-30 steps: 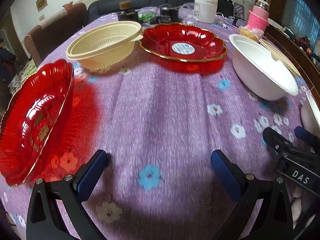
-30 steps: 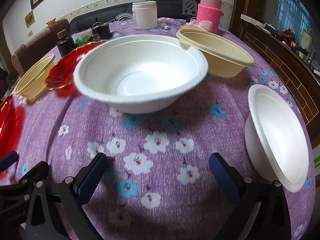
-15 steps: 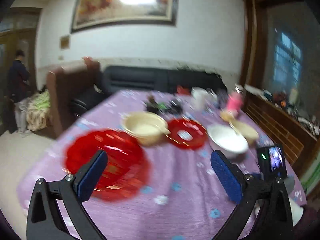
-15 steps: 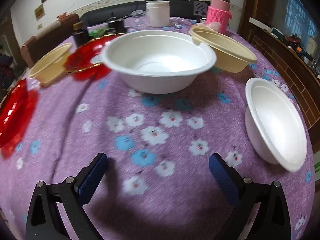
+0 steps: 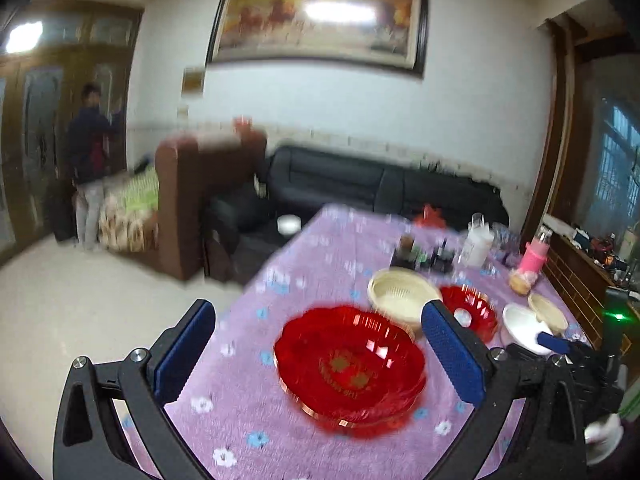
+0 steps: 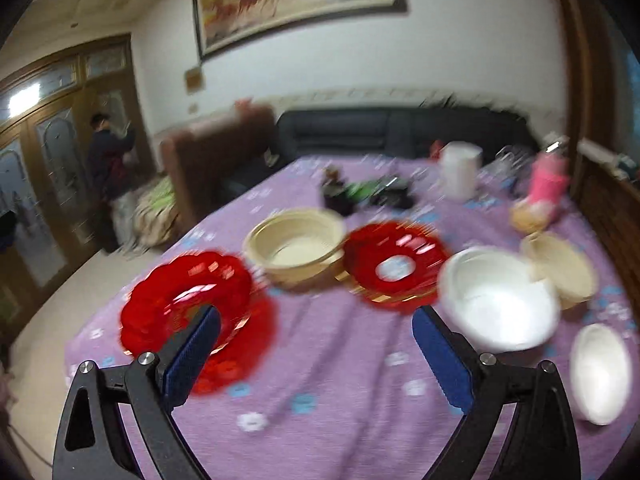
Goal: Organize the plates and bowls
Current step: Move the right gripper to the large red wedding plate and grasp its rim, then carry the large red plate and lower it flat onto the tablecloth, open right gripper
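Purple cloth (image 6: pixel 340 352) with white and blue flowers; two red plates, near one (image 5: pixel 348 364) gold-rimmed with gold marks, far one (image 6: pixel 394 266) with a white centre; cream bowl (image 6: pixel 294 246); white bowls (image 6: pixel 496 304); pink bottle (image 6: pixel 548 184); blue gripper pads (image 6: pixel 192 354)

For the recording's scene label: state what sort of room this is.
Most likely a home living room used for dining: a black sofa behind the table in its purple floral cloth, a large framed painting on the wall, and wooden glazed doors.
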`<state>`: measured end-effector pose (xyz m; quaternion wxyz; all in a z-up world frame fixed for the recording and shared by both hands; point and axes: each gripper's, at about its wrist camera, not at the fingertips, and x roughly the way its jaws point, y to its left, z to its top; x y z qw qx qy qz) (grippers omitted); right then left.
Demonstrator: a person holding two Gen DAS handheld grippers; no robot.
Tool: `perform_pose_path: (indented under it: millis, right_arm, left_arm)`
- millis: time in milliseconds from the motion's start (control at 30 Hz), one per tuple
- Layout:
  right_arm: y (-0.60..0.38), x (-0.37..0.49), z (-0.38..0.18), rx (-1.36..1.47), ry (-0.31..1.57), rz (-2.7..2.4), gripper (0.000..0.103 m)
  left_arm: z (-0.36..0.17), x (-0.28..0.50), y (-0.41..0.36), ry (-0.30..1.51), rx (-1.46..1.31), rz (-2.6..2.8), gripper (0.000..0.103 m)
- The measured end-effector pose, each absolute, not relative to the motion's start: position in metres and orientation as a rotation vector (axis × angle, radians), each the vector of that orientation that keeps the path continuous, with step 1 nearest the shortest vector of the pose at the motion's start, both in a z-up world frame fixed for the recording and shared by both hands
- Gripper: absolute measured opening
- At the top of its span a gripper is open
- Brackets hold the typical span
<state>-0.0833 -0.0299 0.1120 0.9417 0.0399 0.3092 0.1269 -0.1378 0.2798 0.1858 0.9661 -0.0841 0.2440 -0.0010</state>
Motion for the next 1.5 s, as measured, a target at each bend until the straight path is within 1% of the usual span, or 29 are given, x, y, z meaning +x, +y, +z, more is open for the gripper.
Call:
perform_pose_path:
  millis: [67, 133, 167, 200, 367, 467, 567, 600, 633, 667, 700, 733, 767, 800, 833, 867, 933, 967, 1033, 1167, 1367, 1500]
  right_arm:
    - [-0.013, -0.068, 0.094, 0.076, 0.699, 0.291, 0.088]
    - [-0.006, -0.058, 0.078, 0.087, 0.754, 0.317, 0.070]
    - [-0.001, -0.053, 0.071, 0.099, 0.778, 0.328, 0.066]
    - [0.004, -0.045, 0.061, 0.114, 0.810, 0.338, 0.064]
    - [0.023, -0.022, 0.041, 0.141, 0.858, 0.348, 0.065]
    - [0.029, -0.011, 0.036, 0.168, 0.874, 0.360, 0.065]
    - [0.042, 0.001, 0.027, 0.173, 0.907, 0.364, 0.065]
    - [0.043, 0.004, 0.026, 0.173, 0.916, 0.362, 0.065]
    - [0.046, 0.008, 0.024, 0.171, 0.925, 0.358, 0.062]
    - [0.049, 0.010, 0.021, 0.171, 0.935, 0.356, 0.060]
    - [0.052, 0.013, 0.017, 0.173, 0.947, 0.359, 0.054]
    - [0.055, 0.015, 0.014, 0.172, 0.956, 0.360, 0.049]
    - [0.058, 0.016, 0.013, 0.170, 0.963, 0.362, 0.047]
    - [0.061, 0.018, 0.011, 0.168, 0.968, 0.365, 0.043]
    - [0.062, 0.019, 0.009, 0.168, 0.972, 0.366, 0.036]
    - [0.064, 0.020, 0.007, 0.169, 0.980, 0.373, 0.032]
    - [0.068, 0.021, 0.004, 0.170, 0.987, 0.387, 0.021]
    - [0.069, 0.021, 0.004, 0.167, 0.988, 0.397, 0.020]
    - [0.074, 0.019, 0.005, 0.128, 0.978, 0.389, 0.018]
    - [0.078, 0.009, 0.012, 0.093, 0.945, 0.405, 0.017]
    - [0.085, -0.010, 0.034, 0.044, 0.858, 0.429, 0.017]
    - [0.087, -0.014, 0.041, 0.056, 0.861, 0.454, 0.017]
  left_arm:
    - [0.168, -0.118, 0.288, 0.584, -0.204, 0.003, 0.103]
    - [0.147, -0.099, 0.299, 0.673, -0.233, 0.010, 0.103]
    - [0.139, -0.090, 0.302, 0.704, -0.240, 0.011, 0.103]
    - [0.131, -0.084, 0.305, 0.729, -0.244, 0.016, 0.103]
    - [0.097, -0.044, 0.319, 0.820, -0.285, 0.008, 0.103]
    - [0.080, -0.025, 0.321, 0.862, -0.313, 0.000, 0.099]
    - [0.062, -0.006, 0.321, 0.914, -0.327, -0.016, 0.086]
    - [0.055, 0.000, 0.320, 0.938, -0.324, -0.024, 0.075]
    - [0.050, 0.005, 0.320, 0.957, -0.323, -0.027, 0.065]
    - [0.044, 0.011, 0.319, 0.984, -0.325, -0.030, 0.061]
    - [0.039, 0.014, 0.320, 1.001, -0.332, -0.035, 0.056]
    - [0.035, 0.017, 0.319, 1.015, -0.337, -0.042, 0.054]
    - [0.031, 0.019, 0.318, 1.024, -0.334, -0.042, 0.053]
    - [0.028, 0.020, 0.317, 1.029, -0.331, -0.041, 0.052]
    - [0.026, 0.021, 0.316, 1.032, -0.329, -0.042, 0.048]
    - [0.024, 0.022, 0.314, 1.037, -0.326, -0.048, 0.045]
    - [0.022, 0.023, 0.311, 1.046, -0.322, -0.061, 0.030]
    - [0.021, 0.023, 0.311, 1.049, -0.321, -0.068, 0.025]
    - [0.022, 0.021, 0.312, 1.045, -0.314, -0.051, 0.024]
    - [0.029, 0.012, 0.318, 1.028, -0.345, -0.045, 0.024]
    - [0.055, -0.011, 0.326, 0.960, -0.351, -0.035, 0.024]
    - [0.059, -0.020, 0.329, 0.952, -0.357, -0.029, 0.024]
